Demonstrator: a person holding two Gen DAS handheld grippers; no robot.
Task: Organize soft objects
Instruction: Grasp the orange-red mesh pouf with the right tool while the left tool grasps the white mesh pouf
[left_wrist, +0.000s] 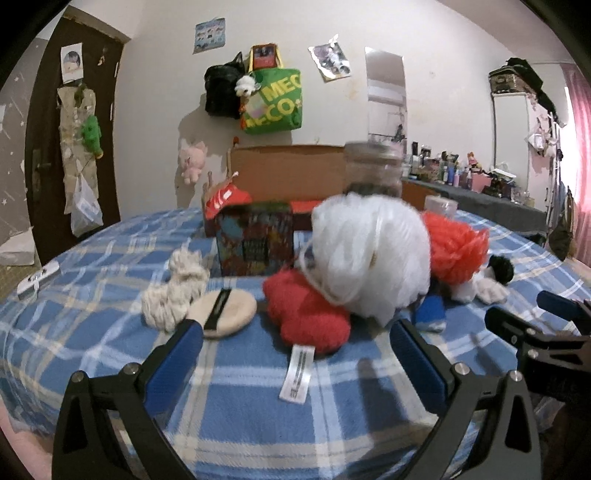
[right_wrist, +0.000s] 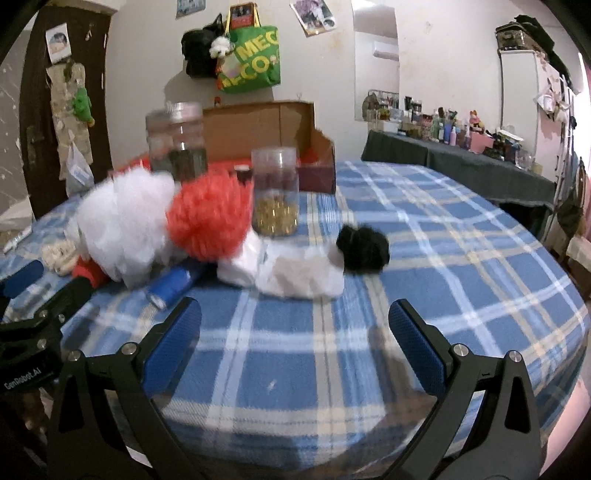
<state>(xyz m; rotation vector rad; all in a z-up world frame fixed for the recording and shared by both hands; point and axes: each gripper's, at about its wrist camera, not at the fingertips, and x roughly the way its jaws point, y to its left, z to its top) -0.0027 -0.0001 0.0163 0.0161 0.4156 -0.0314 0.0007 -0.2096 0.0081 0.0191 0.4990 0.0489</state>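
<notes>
Both grippers hang wide open over a bed covered in a blue plaid blanket (left_wrist: 110, 266), and neither holds anything. The left gripper (left_wrist: 295, 354) hovers above the near edge, its blue pads (left_wrist: 173, 354) apart on either side of a white tag (left_wrist: 297, 373) that trails from a red plush (left_wrist: 306, 310). The right gripper (right_wrist: 295, 332) also hovers above the near edge, its pads (right_wrist: 413, 339) spread over bare blanket, just short of a white plush (right_wrist: 295, 273).

The soft things lie bunched in the middle of the bed. From the left wrist view, a white rope toy (left_wrist: 173, 291) lies furthest left, touching a round beige puff (left_wrist: 223, 310) with a black strap. The red plush sits beside the puff, and a white loofah (left_wrist: 369, 254) rests partly on top of it. A red loofah (left_wrist: 454, 247) presses against the white loofah's right side. The white plush lies beyond that, with a black pompom (right_wrist: 364, 249) at its right end. A blue roll (right_wrist: 173, 284) pokes out from under the loofahs toward the near edge.

Behind the pile stand a colourful printed box (left_wrist: 255, 236), a tall jar (right_wrist: 177, 136) and a smaller jar (right_wrist: 275, 192) with gold bits at its bottom. An open cardboard box (right_wrist: 266, 129) stands at the far edge. The right view is blurred, so finer detail cannot be made out.
</notes>
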